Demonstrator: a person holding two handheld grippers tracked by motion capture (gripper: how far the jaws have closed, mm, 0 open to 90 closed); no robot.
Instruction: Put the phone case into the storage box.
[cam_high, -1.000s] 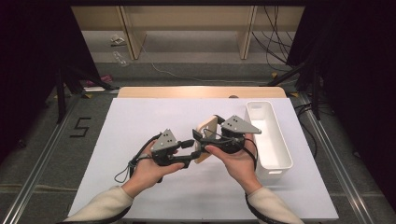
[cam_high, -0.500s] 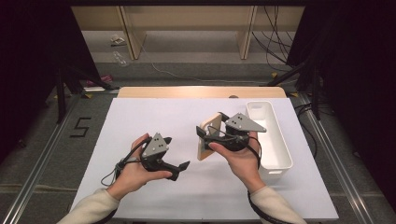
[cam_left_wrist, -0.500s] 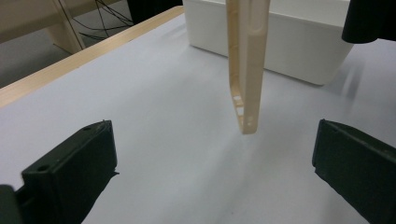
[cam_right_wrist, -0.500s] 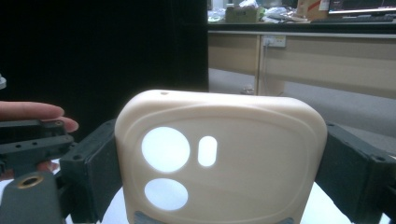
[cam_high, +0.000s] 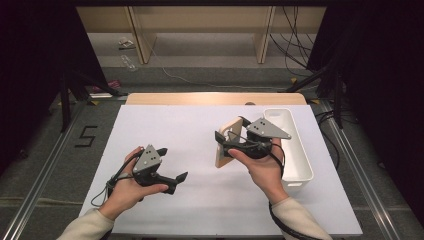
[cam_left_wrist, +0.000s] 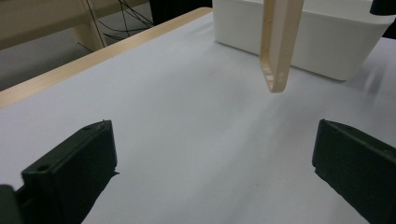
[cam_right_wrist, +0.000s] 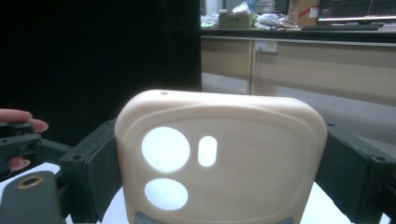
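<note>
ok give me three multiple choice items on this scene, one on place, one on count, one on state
1. Where is the white bin?
A. at the table's left edge
B. on the table's right side
C. on the floor

2. How many holes go through the phone case?
A. three
B. one
C. six

3. How is the left gripper?
A. shut on the case
B. shut on the bin
C. open, holding nothing

Answers:
1. B, the high view shows it beside the right hand.
2. A, the right gripper view shows two round holes and one oval.
3. C, its jaws stand wide over bare table.
</note>
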